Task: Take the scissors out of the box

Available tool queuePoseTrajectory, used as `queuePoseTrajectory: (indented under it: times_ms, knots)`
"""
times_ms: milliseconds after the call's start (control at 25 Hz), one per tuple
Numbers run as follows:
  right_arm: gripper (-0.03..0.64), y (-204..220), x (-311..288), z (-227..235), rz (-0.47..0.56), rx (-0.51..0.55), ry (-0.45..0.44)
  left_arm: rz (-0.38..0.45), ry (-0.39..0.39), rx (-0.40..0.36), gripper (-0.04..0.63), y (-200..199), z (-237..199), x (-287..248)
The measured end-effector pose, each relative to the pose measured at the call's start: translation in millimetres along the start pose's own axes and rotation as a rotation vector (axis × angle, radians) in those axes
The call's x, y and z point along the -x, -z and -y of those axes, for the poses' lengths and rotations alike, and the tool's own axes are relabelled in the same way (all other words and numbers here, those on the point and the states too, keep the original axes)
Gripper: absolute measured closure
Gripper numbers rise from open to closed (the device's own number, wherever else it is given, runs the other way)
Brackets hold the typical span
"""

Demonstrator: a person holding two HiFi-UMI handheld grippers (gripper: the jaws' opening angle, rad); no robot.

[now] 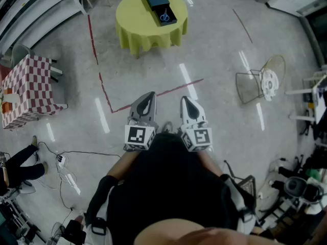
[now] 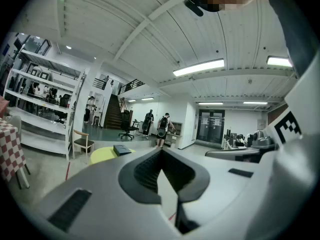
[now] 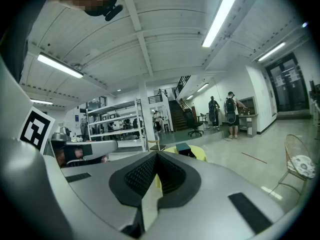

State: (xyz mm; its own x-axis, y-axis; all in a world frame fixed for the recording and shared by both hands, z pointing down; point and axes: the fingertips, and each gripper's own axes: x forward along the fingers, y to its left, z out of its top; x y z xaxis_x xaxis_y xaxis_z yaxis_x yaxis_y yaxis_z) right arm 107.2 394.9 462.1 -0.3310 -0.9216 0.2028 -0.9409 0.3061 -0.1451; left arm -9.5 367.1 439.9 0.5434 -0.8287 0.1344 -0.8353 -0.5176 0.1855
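Observation:
Far ahead, a round table with a yellow cloth (image 1: 134, 22) carries a dark box (image 1: 160, 5). Blue-handled scissors (image 1: 164, 16) lie in the box's nearer end. Both grippers are held close to the person's body, well short of the table, over bare floor. The left gripper (image 1: 148, 102) and the right gripper (image 1: 186, 104) point toward the table, each with its jaws together and nothing between them. In the left gripper view the table (image 2: 102, 154) and box (image 2: 121, 149) show small beyond the left gripper (image 2: 161, 150). The right gripper (image 3: 156, 154) partly hides the box (image 3: 183, 147).
A red-checkered table (image 1: 25, 88) stands at the left. A wire-frame chair (image 1: 258, 83) stands at the right. Red tape lines (image 1: 102, 80) run across the floor between me and the yellow table. Cables (image 1: 61, 162) lie at lower left. People (image 2: 162, 129) stand far off.

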Motion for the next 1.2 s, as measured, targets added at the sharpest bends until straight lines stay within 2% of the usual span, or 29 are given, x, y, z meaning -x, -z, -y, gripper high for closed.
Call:
queuePoseTrajectory:
  times_ms: [400, 520, 1040, 1200]
  knots:
    - [0.620, 1, -5, -8, 0.005, -0.006, 0.006, -0.019, 0.021, -0.043, 0.598, 6, -10, 3]
    - [0.620, 1, -11, -10, 0.007, -0.020, 0.010, -0.012, 0.017, -0.017, 0.598, 5, -15, 3]
    - [0.619, 4, -50, -49, 0.012, -0.002, 0.055, -0.023, 0.055, -0.025, 0.598, 3, -74, 16]
    - [0.618, 7, -61, -61, 0.018, 0.001, 0.072, -0.014, 0.060, -0.004, 0.598, 5, -90, 18]
